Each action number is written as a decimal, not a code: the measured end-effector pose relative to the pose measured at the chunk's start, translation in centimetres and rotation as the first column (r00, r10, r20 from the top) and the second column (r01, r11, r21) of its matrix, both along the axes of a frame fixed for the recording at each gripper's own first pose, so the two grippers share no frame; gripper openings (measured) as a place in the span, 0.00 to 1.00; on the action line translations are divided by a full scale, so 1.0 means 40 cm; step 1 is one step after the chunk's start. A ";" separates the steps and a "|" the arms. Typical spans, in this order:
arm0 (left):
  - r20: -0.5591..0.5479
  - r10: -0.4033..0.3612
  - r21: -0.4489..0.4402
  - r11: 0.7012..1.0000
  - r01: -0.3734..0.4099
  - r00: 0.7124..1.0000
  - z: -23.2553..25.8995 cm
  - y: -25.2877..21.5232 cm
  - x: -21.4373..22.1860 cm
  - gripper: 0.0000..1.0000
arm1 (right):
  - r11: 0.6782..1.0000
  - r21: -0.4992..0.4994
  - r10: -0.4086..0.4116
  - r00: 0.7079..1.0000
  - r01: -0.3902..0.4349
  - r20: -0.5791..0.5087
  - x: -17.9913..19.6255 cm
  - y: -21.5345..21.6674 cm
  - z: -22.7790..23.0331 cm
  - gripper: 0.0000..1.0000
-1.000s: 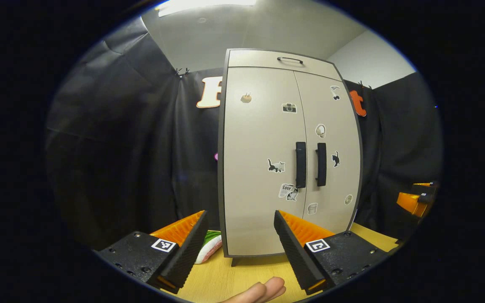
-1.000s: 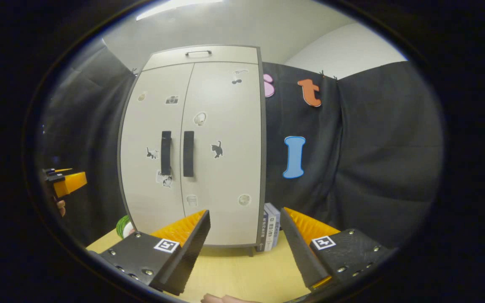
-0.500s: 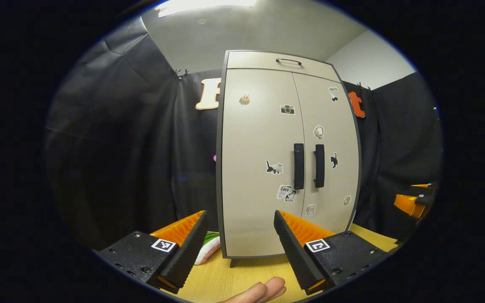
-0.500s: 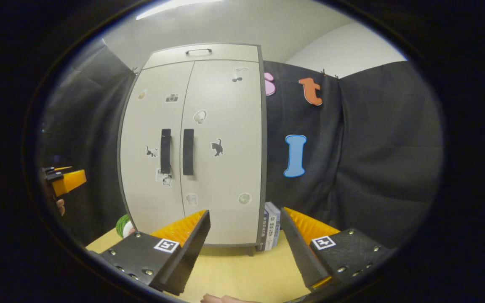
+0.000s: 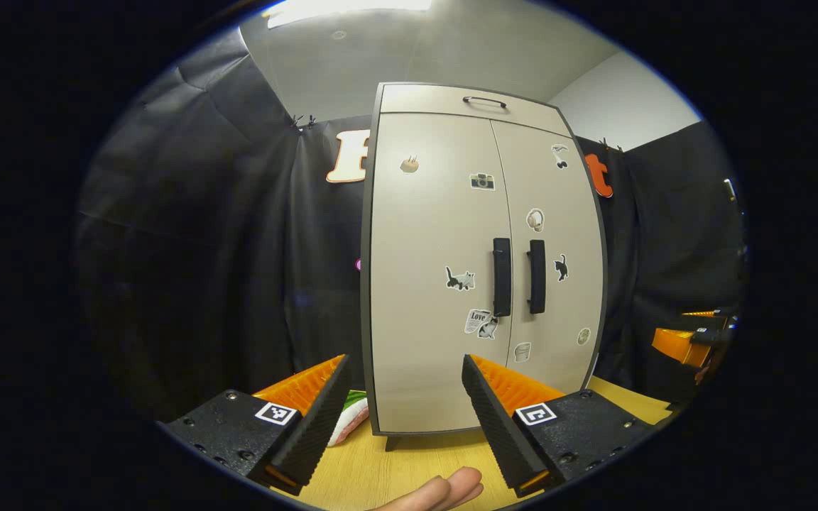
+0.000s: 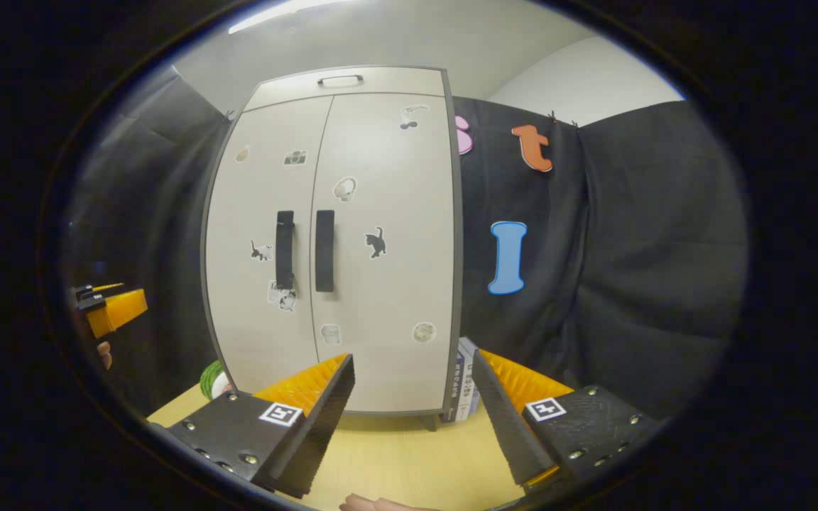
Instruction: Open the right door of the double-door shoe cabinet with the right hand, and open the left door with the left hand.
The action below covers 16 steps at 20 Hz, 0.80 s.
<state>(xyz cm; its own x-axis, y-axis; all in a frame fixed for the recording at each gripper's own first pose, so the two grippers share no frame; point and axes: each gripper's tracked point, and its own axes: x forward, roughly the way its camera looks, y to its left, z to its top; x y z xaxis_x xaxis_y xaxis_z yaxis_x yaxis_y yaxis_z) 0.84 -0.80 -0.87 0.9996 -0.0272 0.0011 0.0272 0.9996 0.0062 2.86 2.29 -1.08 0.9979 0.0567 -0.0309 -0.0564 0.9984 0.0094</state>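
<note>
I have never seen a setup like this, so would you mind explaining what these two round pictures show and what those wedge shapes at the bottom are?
There is no robot arm here: a person holds a two-finger gripper in each hand, and a fisheye camera rides on each. The wedges are each gripper's own fingers. The left gripper and the right gripper are both open and hold nothing. Both face a beige double-door shoe cabinet standing on a wooden table, doors shut, with two dark handles: left handle, right handle. Books stand beside the cabinet. The left gripper view also catches the person's fingertips.
</note>
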 end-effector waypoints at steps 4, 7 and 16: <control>-0.023 -0.012 0.005 1.000 0.012 1.000 -0.034 0.009 0.009 0.96 | 0.999 0.001 0.037 0.999 -0.037 0.004 0.077 0.049 0.023 0.98; -0.051 0.002 0.019 1.000 -0.001 0.999 -0.061 0.031 0.018 0.96 | 0.996 0.006 0.084 0.996 -0.084 0.011 0.152 0.104 0.065 0.94; -0.067 -0.023 0.008 1.000 0.023 0.998 -0.107 0.032 -0.012 0.96 | 0.985 -0.048 0.171 0.981 -0.167 0.090 0.350 0.274 0.184 0.94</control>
<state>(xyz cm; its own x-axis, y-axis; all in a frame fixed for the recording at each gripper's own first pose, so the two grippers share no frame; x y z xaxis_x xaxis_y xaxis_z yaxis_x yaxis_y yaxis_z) 0.34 0.49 -5.16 0.9966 -0.0500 -0.0658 0.0509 0.9986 0.0119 16.84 13.23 6.28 0.9726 0.2255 0.0559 -0.2233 0.9738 -0.0441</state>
